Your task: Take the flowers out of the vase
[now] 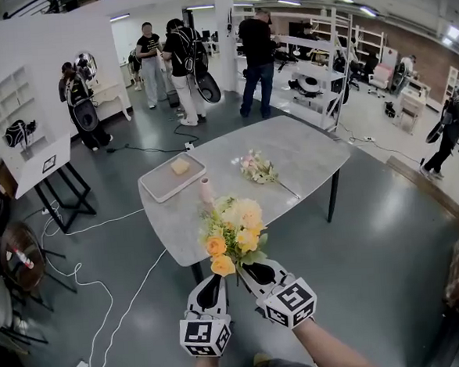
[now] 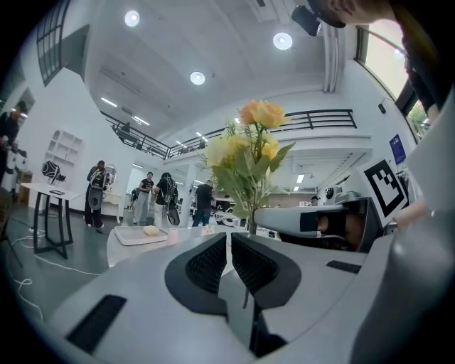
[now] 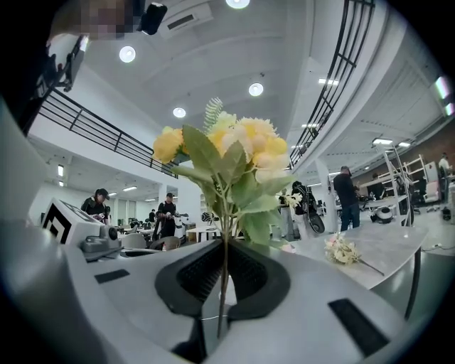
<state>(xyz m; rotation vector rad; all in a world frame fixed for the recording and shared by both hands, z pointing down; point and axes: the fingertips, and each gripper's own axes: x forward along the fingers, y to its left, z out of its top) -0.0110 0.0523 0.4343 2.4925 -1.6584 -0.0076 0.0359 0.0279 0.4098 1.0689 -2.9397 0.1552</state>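
- Already out of the vase (image 1: 206, 190), which stands upright on the table (image 1: 314, 153).
- Left gripper (image 1: 214, 282): jaws together, empty, just beside the stem.
- Yellow bouquet (image 1: 234, 229): upright by the table's near edge.
- Right gripper (image 1: 253, 271): jaws pinched on its stem. Best hold firm, carry level, and lay it near the pale bunch (image 1: 257, 169).

Left tongs (image 2: 229, 245) are standing closed and empty. Yellow flowers (image 2: 252, 138) are rising just beyond them, stems meeting the right tongs (image 2: 259, 217). A tray (image 2: 138, 236) is sitting on the bench (image 2: 192, 234) behind.
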